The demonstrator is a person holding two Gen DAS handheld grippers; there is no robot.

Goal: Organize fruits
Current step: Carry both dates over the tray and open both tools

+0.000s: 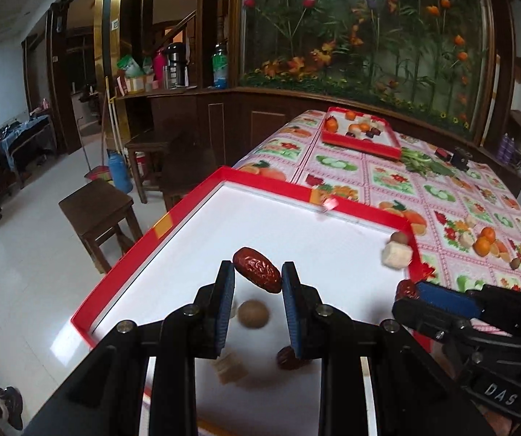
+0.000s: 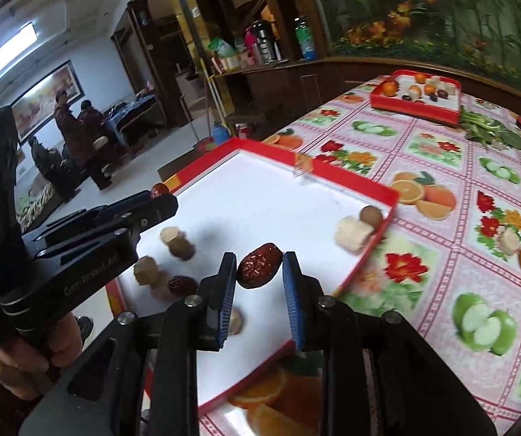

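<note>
Over the near red-rimmed white tray (image 1: 187,203), lower centre of both wrist views: left gripper (image 1: 258,279) clamped on a wrinkled dark-red dried date (image 1: 256,270), right gripper (image 2: 259,270) clamped on a second wrinkled dark-red date (image 2: 259,264). Both dates held at the very pad tips, above the tray floor.

Risks:
- Tip-only pinch on a tapered, leathery fruit, so likely to pivot or squirt out on a fast swing; blurred tray contents suggest plenty of motion.
- Grippers close together (the right one's tip sits at the lower right of the left view, just beside the tray's right rim), so collision or a knocked date looks possible.
- Release from this height could bounce a date into the round brown nut-like fruit (image 1: 253,313) or the pale beige cut chunk (image 1: 396,254) by the right rim.
- Tray's left edge overhangs the floor side; a roll-off would be lost.

Hard to read:
- Loose items under the left gripper are blurred and half hidden by the fingers; identity uncertain.
- Far red tray (image 1: 362,141) at upper right holds small mixed fruit, too small to sort by type.
- Sorting rule not evident, so target spot for each date unclear.
- Tray's near corner cut off by gripper bodies.
</note>
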